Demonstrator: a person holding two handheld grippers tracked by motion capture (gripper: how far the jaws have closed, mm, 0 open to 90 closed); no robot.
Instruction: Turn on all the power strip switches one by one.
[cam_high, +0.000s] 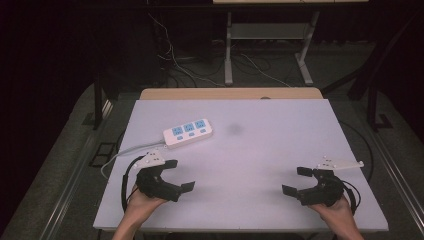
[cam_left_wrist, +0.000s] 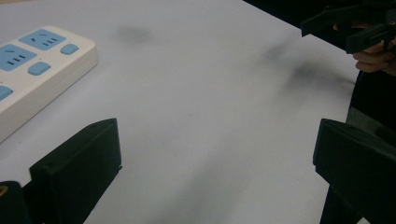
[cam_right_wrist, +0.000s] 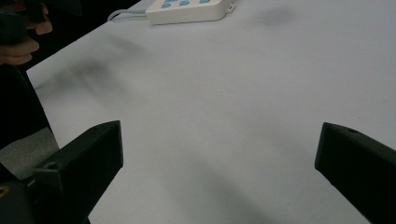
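High view: a person's two hands reach in from the bottom edge over a pale grey surface, each holding a black two-jaw gripper. The left gripper sits near the front left of the surface, jaws spread apart with nothing between them. The right gripper sits near the front right, jaws likewise spread and empty, well apart from the left one. A white power strip with blue sockets lies flat on the surface, just beyond the left gripper and not touching it. Its pale cord trails off the left edge. A faint dark smudge marks the surface to the right of the strip.
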